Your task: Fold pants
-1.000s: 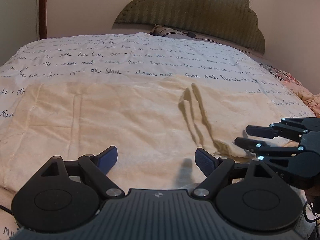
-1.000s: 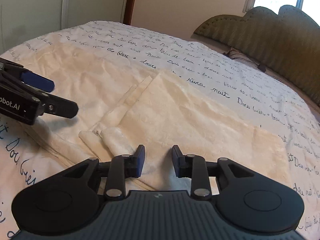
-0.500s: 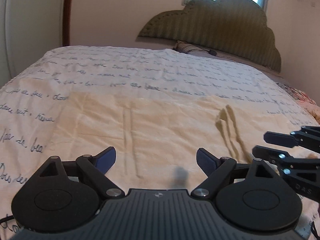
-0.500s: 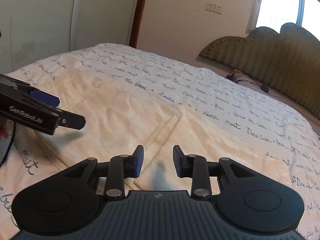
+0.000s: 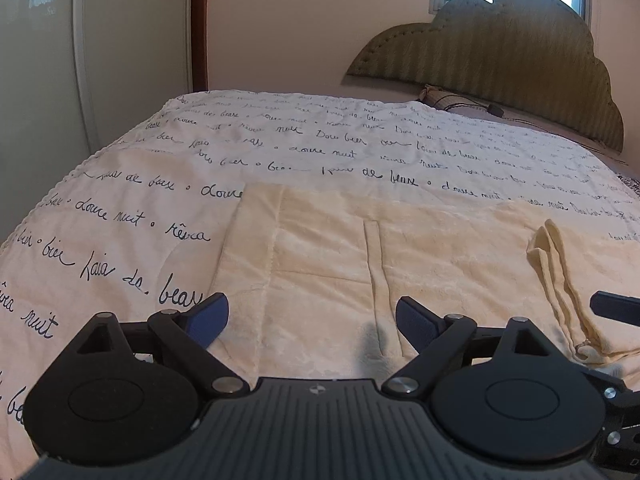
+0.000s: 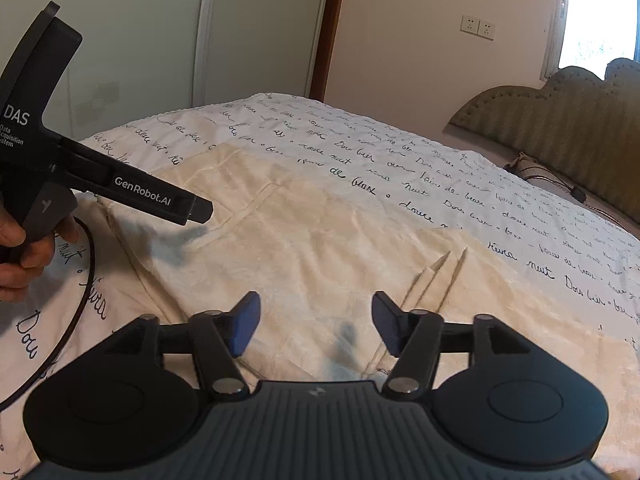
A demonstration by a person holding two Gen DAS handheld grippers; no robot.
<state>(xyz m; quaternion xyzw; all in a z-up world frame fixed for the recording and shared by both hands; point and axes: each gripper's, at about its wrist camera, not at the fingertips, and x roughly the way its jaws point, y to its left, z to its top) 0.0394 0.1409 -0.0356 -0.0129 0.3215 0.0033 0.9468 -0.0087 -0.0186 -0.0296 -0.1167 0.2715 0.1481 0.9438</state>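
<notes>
Two grippers hang over one pair of cream pants (image 5: 340, 264) spread flat on the bedspread (image 5: 120, 216), which is white with dark handwriting. In the left wrist view the left gripper (image 5: 312, 318) sits at the bottom centre, its jaws spread wide with nothing between them; the pants lie under and ahead of the blue pads, filling the lower middle and right of the frame. In the right wrist view the right gripper (image 6: 316, 322) is likewise at the bottom centre; its jaws have just been opening and stand apart, empty, with the cloth below them and running off to the right.

One narrow strip of fabric, a tie or strap (image 5: 560, 280), lies on the pants at the right; what it is I cannot make out. One hand (image 6: 24, 248) grips the left tool's handle at the left edge, cut off by the frame. One padded headboard (image 5: 500, 72) stands at the upper right.
</notes>
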